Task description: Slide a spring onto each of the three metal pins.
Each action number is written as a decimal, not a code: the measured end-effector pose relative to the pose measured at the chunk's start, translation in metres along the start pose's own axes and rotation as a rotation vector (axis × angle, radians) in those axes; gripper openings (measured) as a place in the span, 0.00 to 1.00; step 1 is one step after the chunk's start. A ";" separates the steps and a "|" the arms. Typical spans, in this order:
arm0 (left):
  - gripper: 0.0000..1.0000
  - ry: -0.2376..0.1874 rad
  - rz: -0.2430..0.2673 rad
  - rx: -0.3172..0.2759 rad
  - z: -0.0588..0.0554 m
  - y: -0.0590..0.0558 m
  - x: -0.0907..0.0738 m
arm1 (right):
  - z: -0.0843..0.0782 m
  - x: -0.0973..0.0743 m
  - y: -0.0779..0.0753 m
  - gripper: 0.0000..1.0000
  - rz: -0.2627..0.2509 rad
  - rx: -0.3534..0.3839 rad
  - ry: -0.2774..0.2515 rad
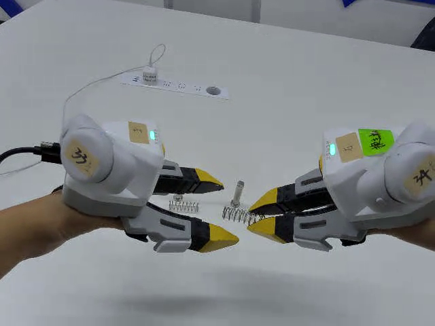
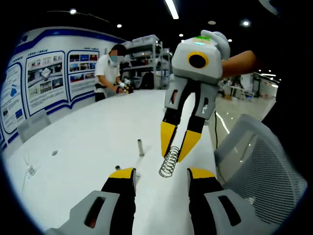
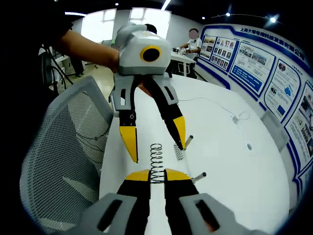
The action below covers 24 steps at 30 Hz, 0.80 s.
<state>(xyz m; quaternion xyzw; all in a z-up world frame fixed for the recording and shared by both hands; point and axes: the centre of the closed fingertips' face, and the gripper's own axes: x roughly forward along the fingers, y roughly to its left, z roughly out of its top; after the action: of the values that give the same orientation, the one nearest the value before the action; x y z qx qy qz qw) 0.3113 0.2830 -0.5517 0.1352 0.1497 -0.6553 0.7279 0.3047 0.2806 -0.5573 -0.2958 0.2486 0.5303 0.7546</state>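
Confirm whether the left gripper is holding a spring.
No, the left gripper has open jaws with nothing between them; the right gripper grips the spring.

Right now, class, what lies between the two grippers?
In the head view, the spring pinched by the right gripper points toward the open left gripper; an upright pin stands just beyond it.

Place: I was in an open-plan lab or demo hall, office-like.
Bench: I worked at a long white table (image 1: 285, 75) with a power strip (image 1: 178, 85) on it.
Walls: blue-framed poster panels (image 3: 254, 63).
Storage: racks of bins (image 2: 146, 51).
Seating: mesh chair (image 2: 264, 161).
Ceiling: strip and spot lights (image 2: 172, 7).
Others: a person (image 2: 108, 68) stood at the table's far end.
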 end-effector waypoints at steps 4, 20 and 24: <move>0.38 -0.009 -0.009 0.002 0.002 -0.003 0.001 | 0.003 0.001 0.004 0.10 0.014 -0.007 -0.004; 0.17 0.041 -0.073 0.061 -0.003 -0.018 0.005 | 0.007 0.003 0.012 0.10 0.037 -0.039 0.008; 0.14 0.057 -0.076 0.067 -0.004 -0.018 0.006 | 0.005 0.004 0.014 0.10 0.041 -0.059 0.024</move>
<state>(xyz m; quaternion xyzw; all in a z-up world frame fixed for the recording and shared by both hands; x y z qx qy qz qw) 0.2939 0.2774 -0.5574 0.1724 0.1533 -0.6831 0.6930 0.2933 0.2904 -0.5586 -0.3191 0.2481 0.5492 0.7314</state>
